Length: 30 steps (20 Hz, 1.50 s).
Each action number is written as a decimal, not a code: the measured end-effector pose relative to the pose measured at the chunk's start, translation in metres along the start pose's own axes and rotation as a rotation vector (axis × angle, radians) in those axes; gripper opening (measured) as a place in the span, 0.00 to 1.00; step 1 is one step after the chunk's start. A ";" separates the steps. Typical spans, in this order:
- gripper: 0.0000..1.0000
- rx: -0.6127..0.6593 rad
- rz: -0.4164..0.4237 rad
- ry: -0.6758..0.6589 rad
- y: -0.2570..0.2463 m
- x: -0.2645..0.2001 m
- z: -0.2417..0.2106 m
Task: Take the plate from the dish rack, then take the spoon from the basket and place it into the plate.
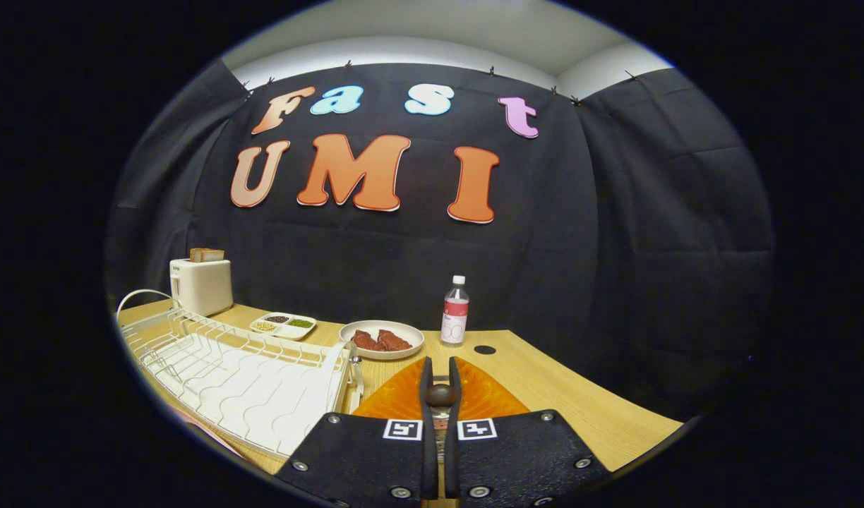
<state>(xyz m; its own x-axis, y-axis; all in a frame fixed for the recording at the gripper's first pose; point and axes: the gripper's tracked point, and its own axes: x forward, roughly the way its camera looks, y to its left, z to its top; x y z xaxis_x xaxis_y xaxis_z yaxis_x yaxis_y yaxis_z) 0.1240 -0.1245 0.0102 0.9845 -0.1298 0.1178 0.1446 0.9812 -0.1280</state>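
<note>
An orange ribbed plate [397, 402] lies flat on the wooden table just ahead of and under the fingers, right beside the white dish rack [241, 381]. My gripper [440, 374] hangs low over the plate with its jaws almost together. A dark brown rounded piece, which looks like part of the spoon [440, 394], is pinched between both fingers; the rest of the spoon is hidden by them. The rack's slots hold nothing.
Beyond the fingers stand a white plate with brown food [381, 340] and a clear bottle [454, 312]. Farther left are a small divided dish [282, 324] and a white toaster [201, 283] with bread in it. A dark round hole [484, 349] marks the table near the bottle.
</note>
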 end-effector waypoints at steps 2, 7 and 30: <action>0.04 -0.007 -0.007 -0.022 -0.003 -0.006 0.014; 0.04 -0.017 -0.026 -0.071 -0.012 -0.027 0.051; 0.04 0.045 0.273 -0.064 0.158 -0.187 0.053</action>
<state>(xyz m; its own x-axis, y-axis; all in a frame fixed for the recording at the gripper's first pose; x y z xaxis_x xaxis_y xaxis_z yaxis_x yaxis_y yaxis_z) -0.0422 0.0626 0.0199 0.9780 0.1481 0.1472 -0.1310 0.9841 -0.1198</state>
